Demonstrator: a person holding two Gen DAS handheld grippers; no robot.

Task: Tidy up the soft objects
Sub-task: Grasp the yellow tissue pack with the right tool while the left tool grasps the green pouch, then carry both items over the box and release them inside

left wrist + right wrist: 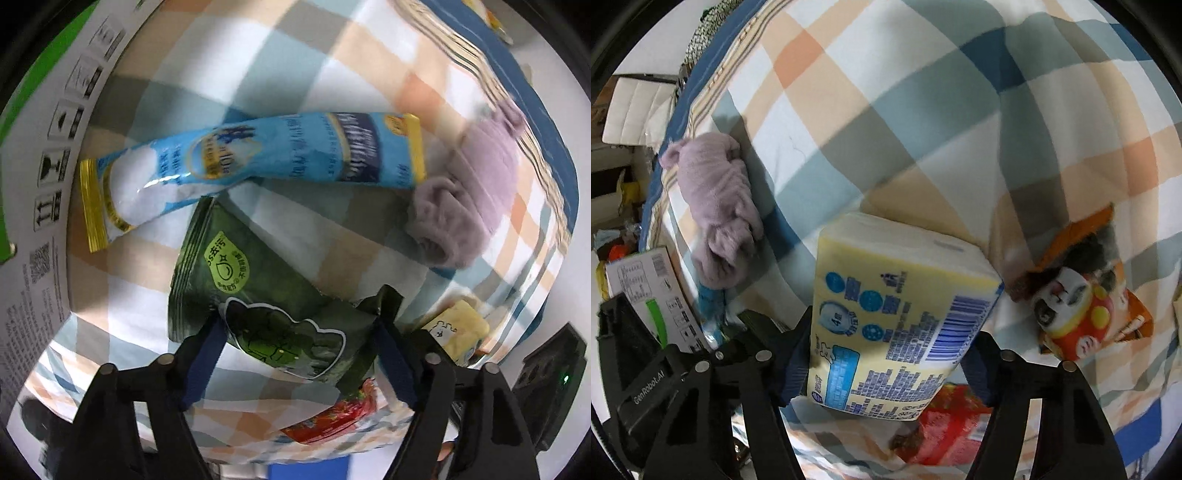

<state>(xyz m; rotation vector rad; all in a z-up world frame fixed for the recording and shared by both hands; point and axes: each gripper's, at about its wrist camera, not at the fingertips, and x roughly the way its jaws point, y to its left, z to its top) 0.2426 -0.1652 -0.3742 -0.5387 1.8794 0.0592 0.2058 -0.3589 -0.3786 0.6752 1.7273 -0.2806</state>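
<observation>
- Left wrist view: one dark green pouch, one blue-and-white refill pouch, one lilac plush, one yellow tissue pack partly seen, one red packet low down, all on a checked bedsheet.
- White printed carton hard against sheet's left edge; blue pouch's gold end just beside it. Open sheet above blue pouch; blue bed border at right.
- Left gripper clamped on green pouch: blue pads pressed to both sides of its near end, pouch reaching forward toward blue pouch, tip tucked under it.
- Right wrist view: one yellow tissue pack, one lilac plush, one orange-and-red clown-face snack bag, one red packet, one white carton.
- Wide open sheet ahead of pack; plush near left bed edge, snack bag just right of pack.
- Right gripper closed on tissue pack, pads squeezing its two long sides, barcode face up, pack tilted.
</observation>
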